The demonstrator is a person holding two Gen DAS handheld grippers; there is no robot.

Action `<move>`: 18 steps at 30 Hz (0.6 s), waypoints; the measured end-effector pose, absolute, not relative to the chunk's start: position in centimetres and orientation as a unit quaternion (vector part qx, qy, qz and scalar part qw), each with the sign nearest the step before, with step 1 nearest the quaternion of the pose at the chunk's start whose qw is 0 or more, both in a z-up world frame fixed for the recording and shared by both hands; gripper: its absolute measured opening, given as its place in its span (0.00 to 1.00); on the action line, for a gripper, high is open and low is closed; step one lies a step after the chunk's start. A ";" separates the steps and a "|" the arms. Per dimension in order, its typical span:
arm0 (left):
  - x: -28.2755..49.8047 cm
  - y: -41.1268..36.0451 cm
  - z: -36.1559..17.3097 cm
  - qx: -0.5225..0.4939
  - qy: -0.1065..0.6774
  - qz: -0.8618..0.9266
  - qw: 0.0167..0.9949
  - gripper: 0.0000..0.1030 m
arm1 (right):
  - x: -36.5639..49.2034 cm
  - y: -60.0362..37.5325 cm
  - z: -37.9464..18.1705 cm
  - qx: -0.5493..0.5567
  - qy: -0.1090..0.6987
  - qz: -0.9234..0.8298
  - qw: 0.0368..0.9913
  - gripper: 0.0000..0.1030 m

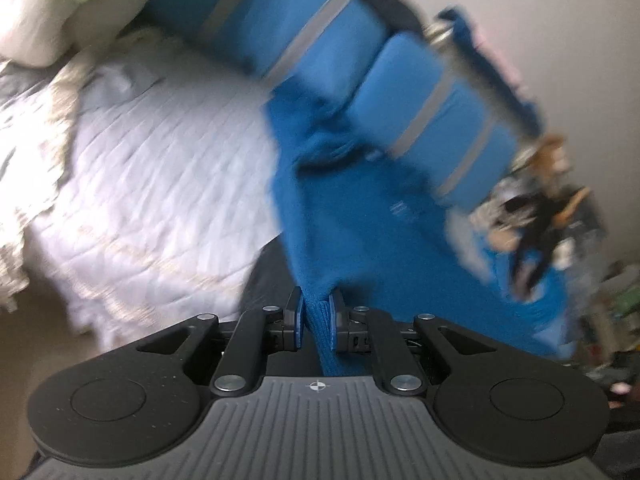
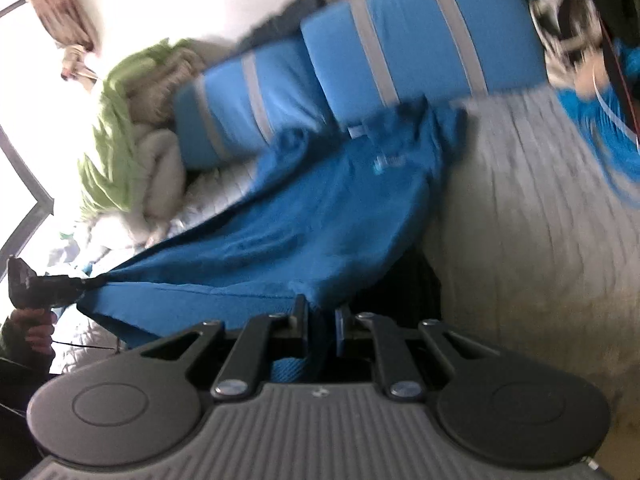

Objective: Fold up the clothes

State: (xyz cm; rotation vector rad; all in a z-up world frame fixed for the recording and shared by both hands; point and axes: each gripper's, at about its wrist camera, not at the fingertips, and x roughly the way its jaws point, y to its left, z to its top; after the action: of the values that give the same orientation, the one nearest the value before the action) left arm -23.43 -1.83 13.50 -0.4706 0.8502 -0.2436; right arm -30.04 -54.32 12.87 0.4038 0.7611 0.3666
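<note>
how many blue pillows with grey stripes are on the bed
2: one blue grey-striped pillow sits nearer the green blanket, the other pillow beside it toward the clutter. More may be hidden.

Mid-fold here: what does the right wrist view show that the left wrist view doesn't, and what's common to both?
Only the right wrist view shows the left gripper from outside, pinching the blue garment at its far hem corner, with the hand holding it, and the window frame.

Only the left wrist view shows the quilt's edge and the floor.

Both show their own gripper shut on the garment's hem, the right gripper included, plus the striped blue cushions and green cloth.
</note>
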 end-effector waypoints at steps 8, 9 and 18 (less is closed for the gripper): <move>-22.6 -1.0 14.0 -0.180 0.410 -0.072 0.891 0.50 | -29.8 -54.5 12.3 0.127 0.397 0.125 0.900 0.90; -22.7 -0.6 14.6 -0.174 0.403 -0.065 0.896 0.50 | -29.8 -55.0 12.8 0.122 0.385 0.111 0.908 0.94; -21.8 1.3 22.8 -0.073 0.342 0.003 0.937 0.61 | -26.8 -58.4 18.6 0.080 0.325 0.015 0.942 1.00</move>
State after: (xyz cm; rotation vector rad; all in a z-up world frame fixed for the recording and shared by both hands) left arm -21.84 1.26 22.77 -0.1498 0.6995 0.0059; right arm -26.84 -58.42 18.59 0.1638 0.6619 0.0306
